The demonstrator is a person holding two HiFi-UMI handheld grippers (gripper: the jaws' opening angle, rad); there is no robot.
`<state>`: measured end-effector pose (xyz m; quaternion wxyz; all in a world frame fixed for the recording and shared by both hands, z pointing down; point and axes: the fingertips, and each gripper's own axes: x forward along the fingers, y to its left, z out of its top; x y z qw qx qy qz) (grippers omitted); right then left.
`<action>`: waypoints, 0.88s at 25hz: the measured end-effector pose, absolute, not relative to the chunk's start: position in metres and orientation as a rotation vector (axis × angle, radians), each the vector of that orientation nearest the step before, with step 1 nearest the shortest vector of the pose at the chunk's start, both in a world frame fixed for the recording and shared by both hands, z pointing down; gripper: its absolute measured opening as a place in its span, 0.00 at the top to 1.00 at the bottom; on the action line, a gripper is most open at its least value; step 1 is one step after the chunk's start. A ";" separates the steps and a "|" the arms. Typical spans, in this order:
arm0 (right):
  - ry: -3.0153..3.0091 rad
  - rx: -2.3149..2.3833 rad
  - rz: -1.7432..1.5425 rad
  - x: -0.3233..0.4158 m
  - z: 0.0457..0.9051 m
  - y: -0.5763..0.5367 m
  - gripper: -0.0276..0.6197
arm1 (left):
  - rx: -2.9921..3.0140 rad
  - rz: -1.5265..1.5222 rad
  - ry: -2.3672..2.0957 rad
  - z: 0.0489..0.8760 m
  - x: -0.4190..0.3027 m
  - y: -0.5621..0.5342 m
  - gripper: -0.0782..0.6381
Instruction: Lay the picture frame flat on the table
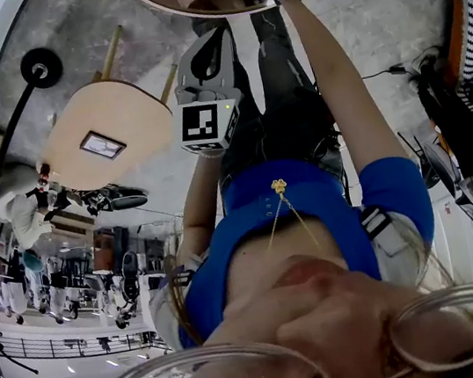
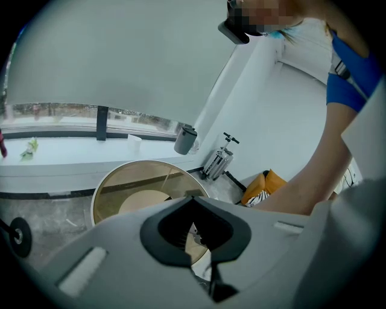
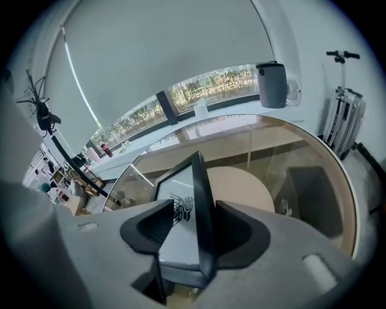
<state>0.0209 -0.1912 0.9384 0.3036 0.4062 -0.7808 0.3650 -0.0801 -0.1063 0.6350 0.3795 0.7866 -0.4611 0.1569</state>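
The picture frame (image 3: 178, 181) stands on its edge on the round glass table (image 3: 351, 205), black border towards me and its white printed face turned left. I judge it not yet flat. The right gripper (image 3: 194, 208) has its jaws spread, one on each side of the frame, and I see no pad pressing on it.

Procedure for the step in hand:
1. Confirm which way the frame leans before touching it.
2. Pinch or nudge high on the border, not on the printed face.
3. Tip slowly and keep contact until the back rests on the glass, since a free fall onto glass could chip either.
4. Keep the frame well in from the rim.

View comparison: only the right gripper view shows the frame and its lean. The head view shows just the table's near rim and the right arm reaching to it, with the frame out of sight. It does show the left gripper (image 1: 213, 49) held well back from the table. The left gripper view confirms those jaws are pressed together on nothing
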 end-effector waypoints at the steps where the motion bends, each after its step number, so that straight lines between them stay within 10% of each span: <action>1: -2.056 1.082 0.962 0.022 0.940 -0.191 0.64 | 2.007 0.401 -1.178 0.635 -0.080 -0.107 0.89; 22: -1.956 1.002 0.879 0.024 0.936 -0.176 0.62 | 2.005 0.377 -1.225 0.628 -0.088 -0.110 0.89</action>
